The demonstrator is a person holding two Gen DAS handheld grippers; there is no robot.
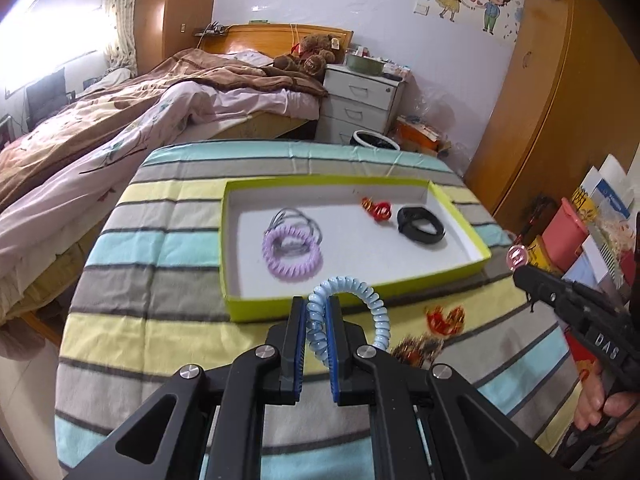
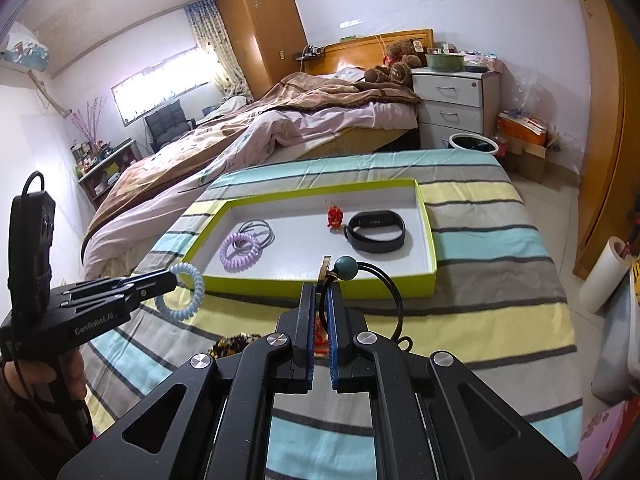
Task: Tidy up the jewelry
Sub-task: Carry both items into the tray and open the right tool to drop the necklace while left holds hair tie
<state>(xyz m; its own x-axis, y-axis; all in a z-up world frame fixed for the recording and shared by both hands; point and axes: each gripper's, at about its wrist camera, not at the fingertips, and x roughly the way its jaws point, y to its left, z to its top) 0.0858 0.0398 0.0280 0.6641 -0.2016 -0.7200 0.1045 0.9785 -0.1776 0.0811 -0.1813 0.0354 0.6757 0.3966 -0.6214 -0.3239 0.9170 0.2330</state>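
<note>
Left gripper (image 1: 317,307) is clamped on pale blue spiral hair tie (image 1: 347,303), lifted above striped cloth. Right gripper (image 2: 320,295) pinches black cord w/ teal bead (image 2: 345,268). Beyond: lime-edged tray (image 1: 460,204) w/ lilac spiral tie (image 1: 291,247), black band (image 1: 421,225).

We see a striped cloth (image 1: 168,248) covering the near surface. Beyond it to the left lies a bed (image 2: 248,136) with a rumpled brown blanket (image 1: 224,72), and a teddy bear (image 1: 310,56) by the headboard. A white drawer unit (image 2: 452,108) stands right of the bed, a bin (image 2: 472,145) before it. A cartoon wall sticker (image 1: 472,0) hangs above.
</note>
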